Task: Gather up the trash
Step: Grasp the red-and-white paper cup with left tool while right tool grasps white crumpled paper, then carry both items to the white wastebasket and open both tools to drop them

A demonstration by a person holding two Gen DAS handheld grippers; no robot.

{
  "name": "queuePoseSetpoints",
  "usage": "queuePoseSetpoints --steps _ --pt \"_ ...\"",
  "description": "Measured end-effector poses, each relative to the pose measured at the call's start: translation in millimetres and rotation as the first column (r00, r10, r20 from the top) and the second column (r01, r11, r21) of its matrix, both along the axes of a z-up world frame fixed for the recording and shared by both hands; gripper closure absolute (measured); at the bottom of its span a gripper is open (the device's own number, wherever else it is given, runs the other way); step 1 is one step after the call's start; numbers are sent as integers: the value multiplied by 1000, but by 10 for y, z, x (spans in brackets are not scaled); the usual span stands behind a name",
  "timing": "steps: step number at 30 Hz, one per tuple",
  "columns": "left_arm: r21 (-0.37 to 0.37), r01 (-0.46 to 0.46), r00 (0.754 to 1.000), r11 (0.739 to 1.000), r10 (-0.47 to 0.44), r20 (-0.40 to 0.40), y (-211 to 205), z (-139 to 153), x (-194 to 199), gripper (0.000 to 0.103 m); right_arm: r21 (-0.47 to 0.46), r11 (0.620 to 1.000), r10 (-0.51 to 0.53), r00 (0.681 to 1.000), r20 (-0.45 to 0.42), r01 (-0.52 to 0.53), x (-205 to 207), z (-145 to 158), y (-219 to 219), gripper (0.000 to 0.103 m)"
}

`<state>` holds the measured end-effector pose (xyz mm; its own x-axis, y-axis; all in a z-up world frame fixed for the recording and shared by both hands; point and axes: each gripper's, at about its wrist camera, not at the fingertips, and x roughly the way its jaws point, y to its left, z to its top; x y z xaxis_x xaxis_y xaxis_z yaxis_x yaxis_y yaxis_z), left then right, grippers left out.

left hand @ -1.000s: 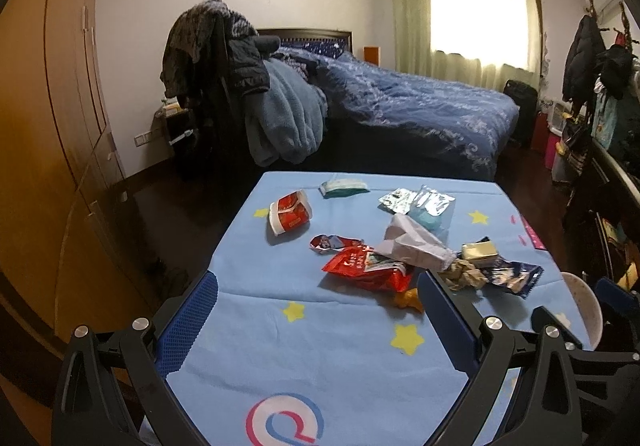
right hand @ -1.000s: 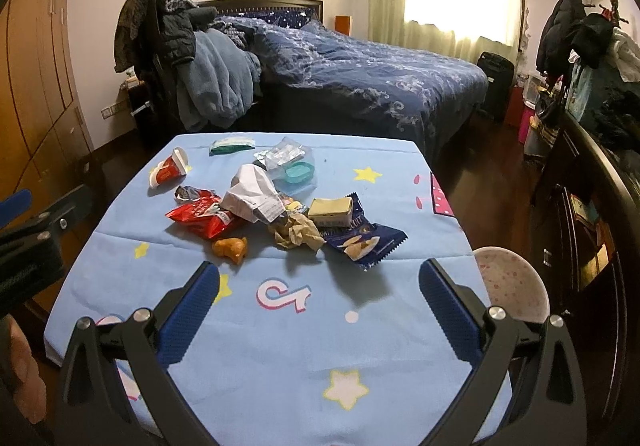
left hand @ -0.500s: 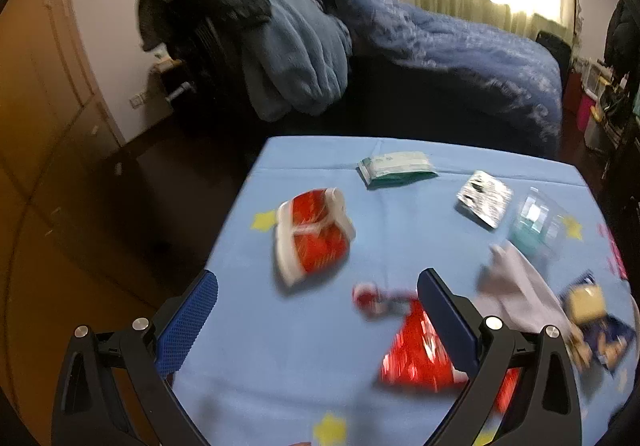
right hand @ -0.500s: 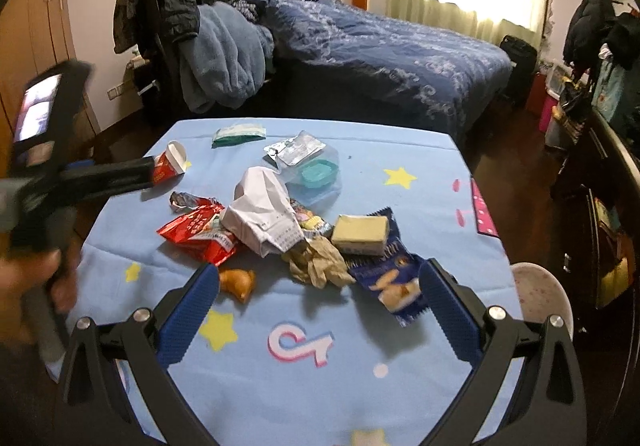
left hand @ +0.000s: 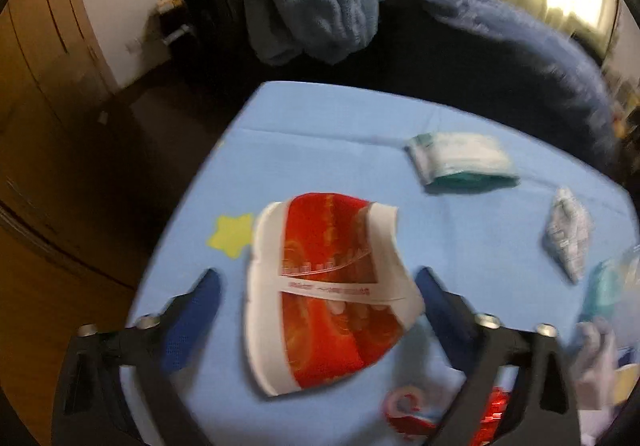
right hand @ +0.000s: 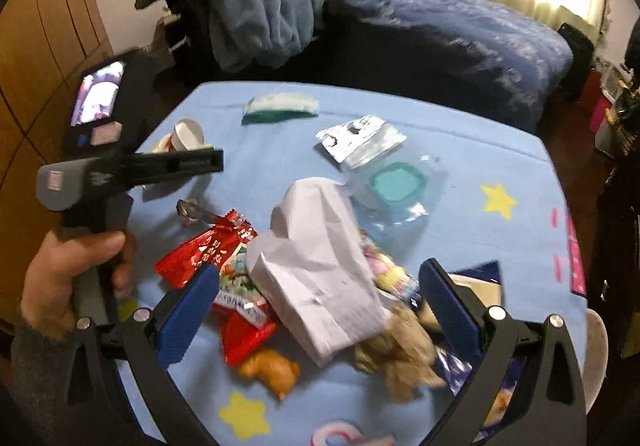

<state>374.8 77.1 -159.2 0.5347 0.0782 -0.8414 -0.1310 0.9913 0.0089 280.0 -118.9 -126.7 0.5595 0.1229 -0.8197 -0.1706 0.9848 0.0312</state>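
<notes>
The left gripper (left hand: 318,306) hangs low over the near-left part of the bench (left hand: 360,150), its jaws spread wide on either side of a crushed red-and-white paper cup (left hand: 324,294) that lies on its side on the blue star-print cloth; the blue pads (left hand: 192,320) stand clear of the cup on both flanks (the view is blurred, so contact cannot be ruled out at the right edge). Beyond the cup, toward the far edge, lies a white-and-teal tissue pack (left hand: 460,162), and to its right a silvery foil wrapper (left hand: 568,238).

In the right wrist view the person's left hand (right hand: 68,278) grips the handle of that left gripper, which reaches over the cup at the bench's left side. The right gripper (right hand: 320,310) has its jaws spread too, framing the heap in the middle: a red snack wrapper (right hand: 200,250), a crumpled white paper (right hand: 316,270), a brown paper wad (right hand: 400,354) and an orange scrap (right hand: 272,368) just in front. Farther back sits a clear bag with a teal lid (right hand: 396,186).
</notes>
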Motion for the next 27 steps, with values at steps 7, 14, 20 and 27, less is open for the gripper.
queuePoseSetpoints --steps 7,14,20,27 --pt "-161 58 996 985 -47 73 51 130 -155 35 26 1000 10 998 -59 -9 150 -155 66 28" --pt "-187 109 983 976 -78 163 5 434 -434 35 59 998 31 999 -38 -29 46 -150 9 37" --pt "-178 161 966 971 -119 229 -148 734 -815 34 186 982 41 999 8 -41 -275 139 -231 37" --pt "-151 268 939 952 -222 264 -617 991 -1322 34 204 979 10 999 52 -21 -867 403 -538 37"
